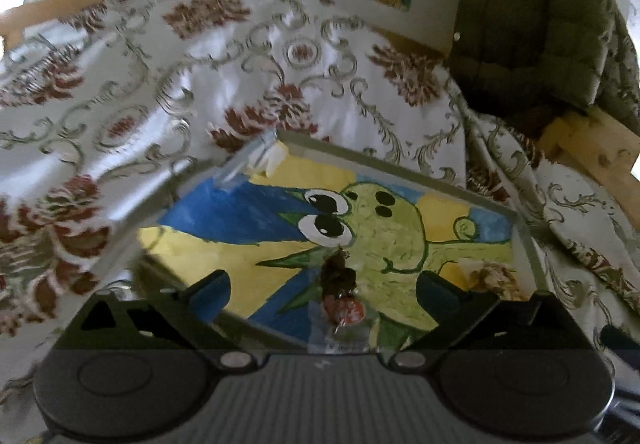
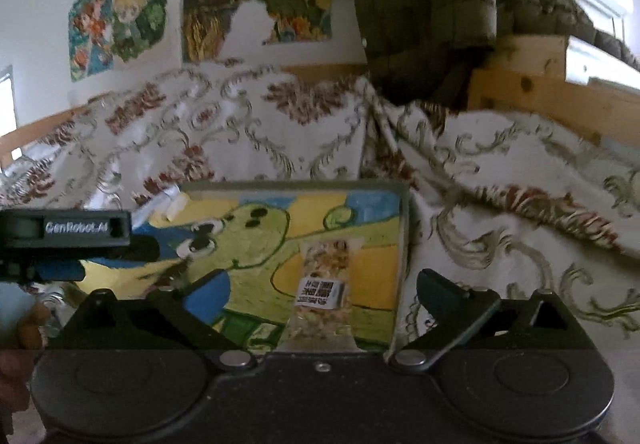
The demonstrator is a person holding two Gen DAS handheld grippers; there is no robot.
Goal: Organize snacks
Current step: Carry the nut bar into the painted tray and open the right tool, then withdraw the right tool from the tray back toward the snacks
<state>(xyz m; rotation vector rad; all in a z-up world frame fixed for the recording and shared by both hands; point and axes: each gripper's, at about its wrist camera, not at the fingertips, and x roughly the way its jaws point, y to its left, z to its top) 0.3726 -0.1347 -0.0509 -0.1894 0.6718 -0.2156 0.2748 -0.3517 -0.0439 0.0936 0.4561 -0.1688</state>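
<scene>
Granola bar: lies in the painted tray, straight ahead of the right gripper, long axis running away from it, between its spread fingers.
Dark snack packet: same tray, centred ahead of the left gripper, whose fingers are spread too, gripping nothing.
Nearer hand: each gripper has its own snack lined up.
Tray contents: 2 snacks, plus a pale wrapper at the far corner.
Setting: tray rests on a floral cloth.
</scene>
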